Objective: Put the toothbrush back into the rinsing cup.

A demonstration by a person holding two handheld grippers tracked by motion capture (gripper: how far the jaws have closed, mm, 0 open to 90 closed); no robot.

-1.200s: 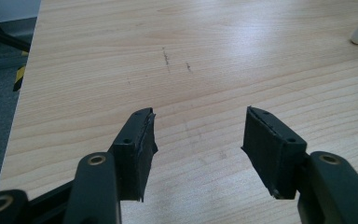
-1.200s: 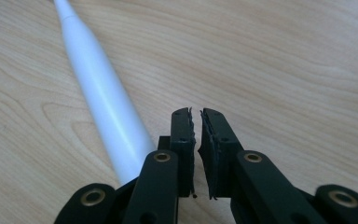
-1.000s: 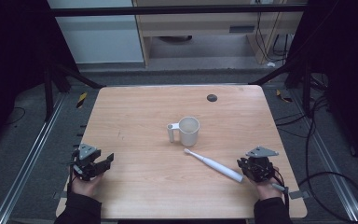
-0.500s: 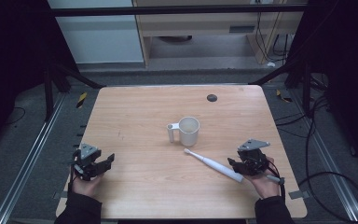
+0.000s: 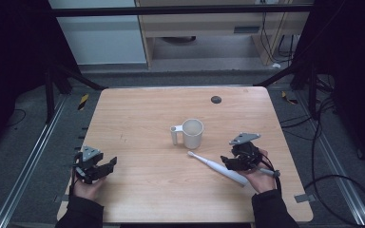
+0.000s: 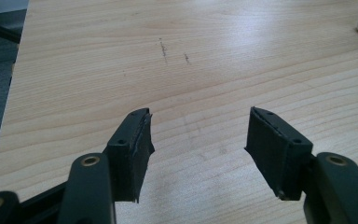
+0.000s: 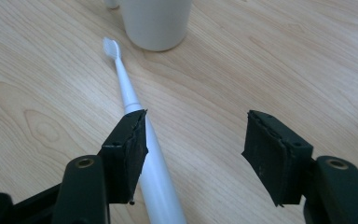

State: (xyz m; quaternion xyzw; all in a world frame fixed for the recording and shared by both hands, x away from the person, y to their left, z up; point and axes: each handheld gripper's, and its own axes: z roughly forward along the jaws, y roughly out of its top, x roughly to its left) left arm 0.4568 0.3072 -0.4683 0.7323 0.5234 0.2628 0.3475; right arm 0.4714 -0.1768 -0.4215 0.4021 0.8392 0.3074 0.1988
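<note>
Toothbrush (image 5: pixel 217 167) pickup is being approached, judging from the scene. At the table's (image 5: pixel 138 118) left edge, the left gripper (image 5: pixel 105 164) is being held idle, its jaws spread with nothing between them. Toward the middle, a white mug (image 5: pixel 191 133) is standing, and the toothbrush is lying flat just in front of it, bristle head (image 7: pixel 111 47) pointing at the mug. On the right, the right gripper (image 7: pixel 193 154) is being held released, its one jaw just beside the handle. Next, it likely needs shifting sideways so both jaws straddle the handle. The toothbrush looks slim, white and smooth.
</note>
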